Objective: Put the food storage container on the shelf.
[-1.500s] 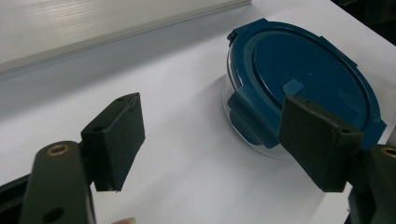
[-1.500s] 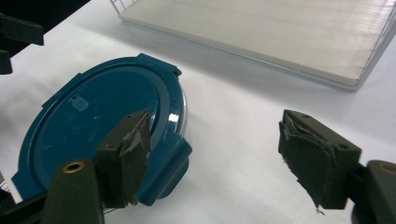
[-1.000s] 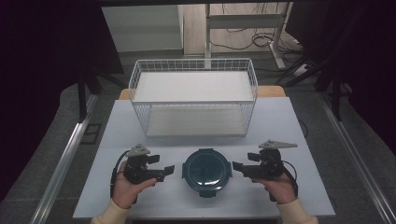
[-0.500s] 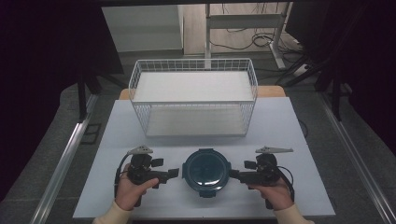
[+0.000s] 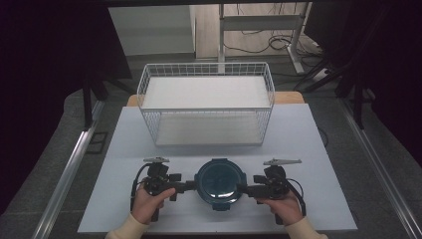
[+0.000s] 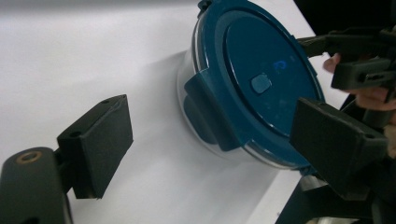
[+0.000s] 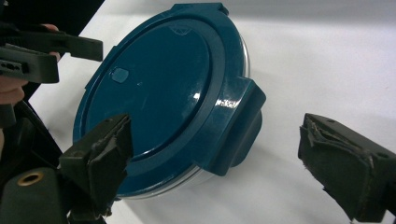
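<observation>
At the bottom of the high view, two hands come in from the lower edge. Each hand holds a black gripper. The left gripper [image 5: 188, 186] sits at the lower left of the middle and the right gripper [image 5: 245, 189] sits at the lower right of the middle. Both point inward at a round container [image 5: 220, 183] that stands between them on the white table [image 5: 298, 149].

The container has a smooth, shiny dark blue lid [image 6: 261, 88]. The lid is round, with a small raised button near its middle. Under the lid, the bowl looks clear, like glass or see-through plastic. Thick blue clips fold down over the side of the bowl.

In the left gripper view, the two black jaws stand wide apart. They are flat, blocky pads with a dull, rubbery look. One clip [image 6: 210, 112] of the lid lies in the gap between them, and the pads do not press on it. These jaws have just been opening.

In the right gripper view, the jaws are also wide apart. Their pads look rough and worn at the edges. Another clip [image 7: 238, 126] lies in the gap between them, and nothing is gripped. These jaws have just been opening a little more too.

Farther back, in the upper middle of the high view, stands a white wire basket [image 5: 206, 102]. It is box-shaped with thin metal bars in a grid, and it stands well apart from the container.
</observation>
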`<state>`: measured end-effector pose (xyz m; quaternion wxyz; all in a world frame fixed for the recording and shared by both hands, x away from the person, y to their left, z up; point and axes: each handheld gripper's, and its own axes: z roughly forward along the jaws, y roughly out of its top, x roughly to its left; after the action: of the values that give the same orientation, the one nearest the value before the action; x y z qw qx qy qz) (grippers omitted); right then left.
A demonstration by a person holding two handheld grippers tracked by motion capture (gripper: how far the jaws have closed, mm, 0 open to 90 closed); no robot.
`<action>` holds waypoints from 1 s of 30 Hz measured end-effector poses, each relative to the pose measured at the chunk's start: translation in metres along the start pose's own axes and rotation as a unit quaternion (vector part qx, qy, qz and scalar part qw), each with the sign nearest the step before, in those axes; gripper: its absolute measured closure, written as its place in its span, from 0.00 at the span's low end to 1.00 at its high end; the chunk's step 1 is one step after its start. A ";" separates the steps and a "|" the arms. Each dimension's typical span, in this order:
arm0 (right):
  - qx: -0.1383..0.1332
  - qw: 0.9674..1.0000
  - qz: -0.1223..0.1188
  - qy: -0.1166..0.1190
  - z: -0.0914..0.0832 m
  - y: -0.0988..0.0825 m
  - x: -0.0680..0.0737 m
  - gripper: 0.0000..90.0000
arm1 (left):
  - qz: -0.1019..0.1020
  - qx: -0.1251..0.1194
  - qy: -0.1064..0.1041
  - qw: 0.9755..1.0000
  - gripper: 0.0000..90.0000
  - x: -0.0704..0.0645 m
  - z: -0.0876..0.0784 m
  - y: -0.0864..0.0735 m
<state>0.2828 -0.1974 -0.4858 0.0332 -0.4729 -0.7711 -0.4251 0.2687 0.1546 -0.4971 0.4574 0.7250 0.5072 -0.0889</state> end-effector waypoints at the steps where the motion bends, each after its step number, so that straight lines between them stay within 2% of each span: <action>1: 0.001 1.000 0.009 0.001 0.002 0.000 -0.001 0.10 | -0.007 0.001 -0.007 1.000 0.14 0.001 0.004 0.001; 6: -0.005 1.000 0.017 0.005 0.008 0.001 -0.002 0.09 | -0.014 0.006 -0.015 1.000 0.14 0.002 0.010 0.003; 11: 0.004 1.000 0.022 0.006 0.016 0.000 -0.002 0.08 | -0.037 0.004 -0.028 0.999 0.13 0.006 0.015 0.003; 13: 0.003 0.999 0.035 0.012 0.019 0.001 -0.003 0.07 | -0.046 0.006 -0.037 0.998 0.13 0.007 0.019 0.003; 20: 0.007 0.998 0.060 0.030 0.024 0.001 -0.003 0.08 | -0.048 0.018 -0.051 0.997 0.15 0.006 0.029 0.002; 27: 0.020 0.995 0.087 0.053 0.031 -0.002 -0.001 0.12 | -0.049 0.041 -0.077 0.995 0.22 0.002 0.043 -0.001; 30: 0.031 0.993 0.101 0.057 0.034 -0.005 0.000 0.15 | -0.049 0.044 -0.072 0.995 0.23 0.000 0.046 -0.002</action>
<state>0.2914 -0.1750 -0.5108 0.1344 -0.5219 -0.7290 -0.4219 0.2824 0.1199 -0.5240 0.4557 0.7102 0.5035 -0.1855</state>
